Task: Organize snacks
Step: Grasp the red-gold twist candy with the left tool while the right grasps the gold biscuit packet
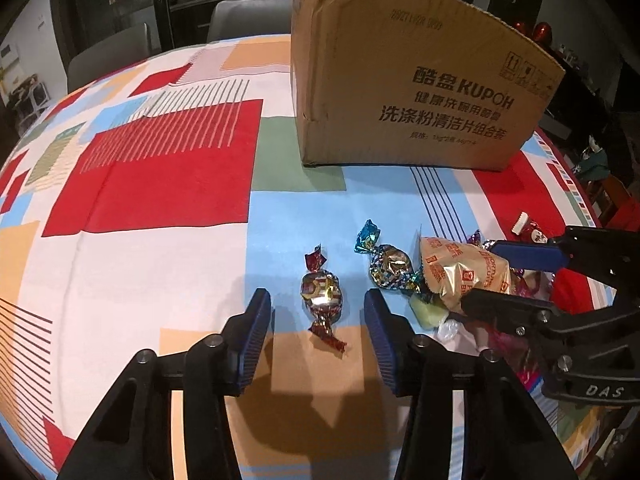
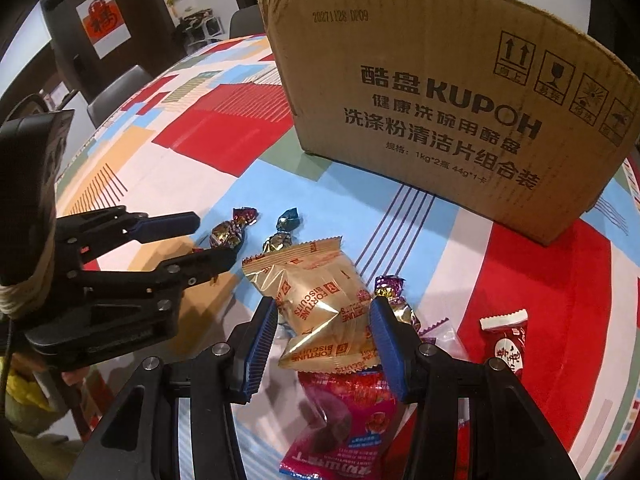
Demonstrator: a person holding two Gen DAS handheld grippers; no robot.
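— Lying where, the red-wrapped candy (image 1: 322, 299)?
— On the worktop (image 1: 160, 200), long axis running away from the left hand-held gripper (image 1: 318, 322), whose parted jaws flank it without touching.
— And the right hand-held gripper (image 2: 323, 332)?
— Jaws half-open around the gold biscuit packet (image 2: 320, 300), contact unclear.

The right gripper (image 1: 516, 280) is covering part of the gold biscuit packet (image 1: 460, 268) in the left wrist view, and the pale yellow sweet (image 1: 428, 312) is lying half hidden beneath that packet. In the right wrist view the pink packet (image 2: 340, 432) is running off the bottom edge under the gold packet, its print staying too blurred to read, while the cardboard box (image 2: 440, 80) is hiding the tablecloth (image 2: 240, 128) behind it
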